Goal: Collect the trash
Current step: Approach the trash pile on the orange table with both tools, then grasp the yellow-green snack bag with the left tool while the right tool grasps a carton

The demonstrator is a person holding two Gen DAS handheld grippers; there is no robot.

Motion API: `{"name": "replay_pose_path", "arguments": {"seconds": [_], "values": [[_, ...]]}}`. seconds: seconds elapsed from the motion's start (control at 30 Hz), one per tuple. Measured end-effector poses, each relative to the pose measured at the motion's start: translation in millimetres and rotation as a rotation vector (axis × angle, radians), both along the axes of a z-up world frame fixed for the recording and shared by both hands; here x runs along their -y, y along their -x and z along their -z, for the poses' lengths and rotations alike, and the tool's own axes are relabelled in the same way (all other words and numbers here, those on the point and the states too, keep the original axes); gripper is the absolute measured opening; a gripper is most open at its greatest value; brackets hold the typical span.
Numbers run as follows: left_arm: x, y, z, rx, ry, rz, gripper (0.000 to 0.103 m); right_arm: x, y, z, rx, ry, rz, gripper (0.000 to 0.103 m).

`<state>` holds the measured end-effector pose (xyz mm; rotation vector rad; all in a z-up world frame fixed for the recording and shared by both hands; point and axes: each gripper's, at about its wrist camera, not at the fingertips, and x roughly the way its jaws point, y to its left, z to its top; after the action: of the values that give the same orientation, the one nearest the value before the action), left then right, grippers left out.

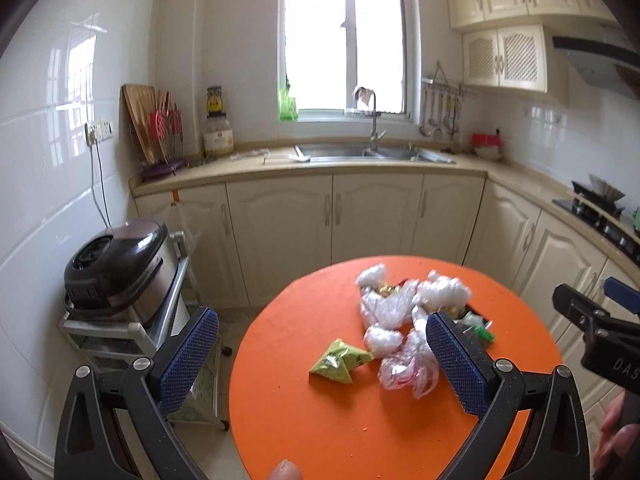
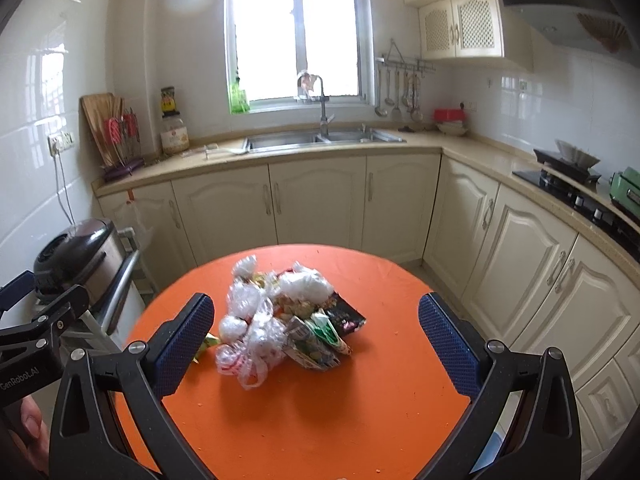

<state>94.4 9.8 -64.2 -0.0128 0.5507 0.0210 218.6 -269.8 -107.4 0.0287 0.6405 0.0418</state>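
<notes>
A heap of trash lies on a round orange table (image 1: 320,432) (image 2: 380,392): crumpled clear plastic bags (image 1: 404,312) (image 2: 256,320), snack wrappers (image 2: 320,340) and a dark packet (image 2: 346,314). A green wrapper (image 1: 340,360) lies apart, left of the heap; its tip (image 2: 206,344) peeks from behind my right gripper's left finger. My left gripper (image 1: 320,364) is open and empty, held above the table's near side. My right gripper (image 2: 316,352) is open and empty, short of the heap. Each gripper shows at the edge of the other's view (image 1: 600,320) (image 2: 40,312).
A rice cooker (image 1: 120,268) (image 2: 76,256) sits on a metal cart left of the table. Cream cabinets and a counter with a sink (image 1: 360,152) (image 2: 320,138) run along the back. A gas stove (image 2: 580,196) is on the right counter.
</notes>
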Motion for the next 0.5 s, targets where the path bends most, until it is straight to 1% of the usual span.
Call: {"name": "replay_pose_path", "arguments": {"seconds": [0.07, 0.2, 0.3, 0.5], "values": [[-2, -19, 14, -0.047, -0.003, -0.005, 0.102, 4, -12, 16, -0.038, 0.004, 0.005, 0.103], [-2, -56, 32, -0.128, -0.009, -0.009, 0.102, 10, -36, 49, -0.115, 0.005, 0.001, 0.103], [3, -87, 51, -0.194, -0.016, -0.009, 0.102, 13, -51, 73, -0.172, 0.009, -0.004, 0.103], [1, -136, 89, -0.271, -0.029, -0.002, 0.102, 12, -74, 114, -0.270, 0.026, -0.030, 0.103]]}}
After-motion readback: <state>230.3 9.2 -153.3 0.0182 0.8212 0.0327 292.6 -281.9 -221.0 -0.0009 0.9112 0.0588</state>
